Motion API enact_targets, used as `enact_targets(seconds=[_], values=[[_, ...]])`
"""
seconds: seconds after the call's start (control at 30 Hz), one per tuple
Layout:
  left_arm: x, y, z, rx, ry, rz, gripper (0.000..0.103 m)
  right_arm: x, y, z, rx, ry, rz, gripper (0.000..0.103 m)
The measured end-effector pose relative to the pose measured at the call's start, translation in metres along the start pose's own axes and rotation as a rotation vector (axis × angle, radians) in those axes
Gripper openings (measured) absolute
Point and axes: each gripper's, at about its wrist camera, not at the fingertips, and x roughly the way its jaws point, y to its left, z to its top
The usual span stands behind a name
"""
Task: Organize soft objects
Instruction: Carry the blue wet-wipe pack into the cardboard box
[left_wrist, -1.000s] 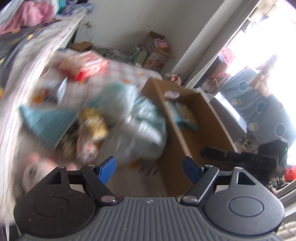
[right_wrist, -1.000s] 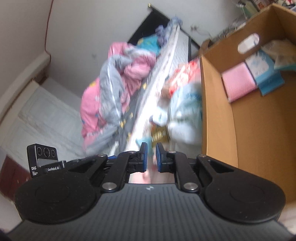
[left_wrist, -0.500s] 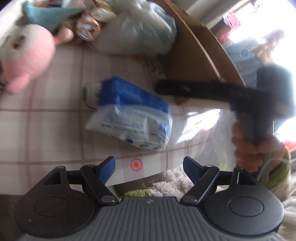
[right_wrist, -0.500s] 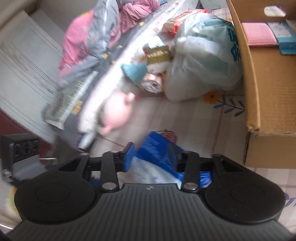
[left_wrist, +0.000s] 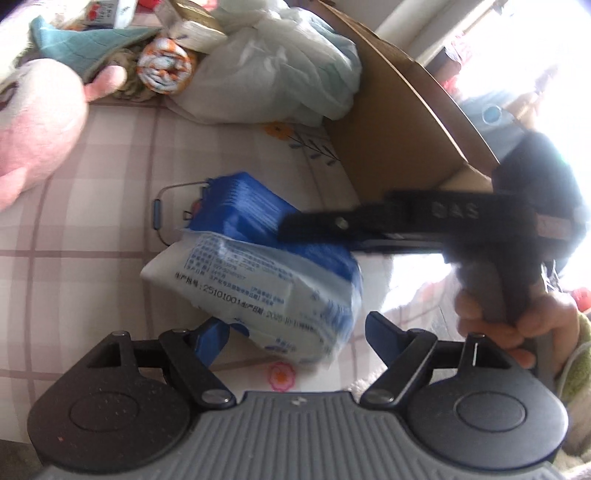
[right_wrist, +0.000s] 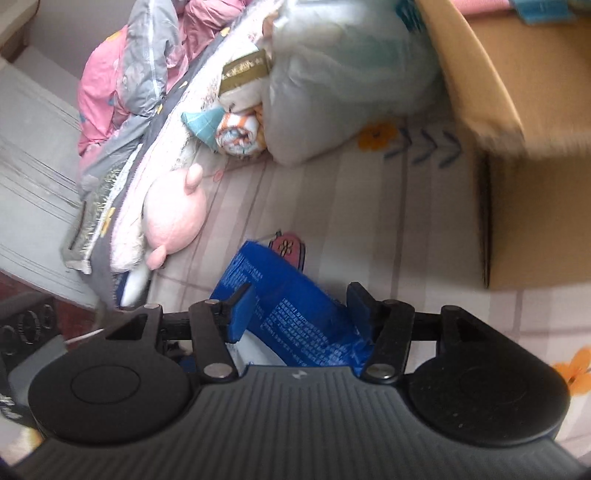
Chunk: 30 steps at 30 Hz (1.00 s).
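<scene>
A soft blue and white pack lies on the checked bed sheet. My left gripper is open, and the pack's near white end sits between its fingers without being pressed. My right gripper straddles the blue end of the pack. Its jaws are opening and the pads do not squeeze the pack. In the left wrist view the right gripper's finger reaches over the pack from the right, with the person's hand holding its handle.
A pink plush toy lies to the left. Behind it are a rolled orange and white cloth, a teal cloth and a full white plastic bag. A cardboard box stands at the right. Crumpled bedding fills the far left.
Both grippers have come down to the bed and the blue pack now sits between their fingers. The right jaws went from shut to partly open. The left jaws kept their width.
</scene>
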Motion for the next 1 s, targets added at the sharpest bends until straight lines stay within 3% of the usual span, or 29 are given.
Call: enact_targets(seconds=[0.2, 0.47, 0.77, 1.0], values=[[-0.017, 0.001, -0.002, -0.004, -0.065, 0.084, 0.081, 0.006, -0.002, -0.008, 0.063, 0.064, 0.089, 0.041], [-0.065, -0.017, 0.01, 0.046, -0.179, 0.139, 0.081, -0.018, 0.034, -0.002, 0.029, 0.02, 0.176, 0.038], [-0.104, -0.079, 0.068, 0.232, -0.336, 0.186, 0.081, -0.089, 0.059, 0.042, -0.023, -0.176, 0.277, 0.038], [-0.075, -0.146, 0.137, 0.401, -0.335, 0.125, 0.081, -0.159, 0.018, 0.085, 0.019, -0.351, 0.264, 0.037]])
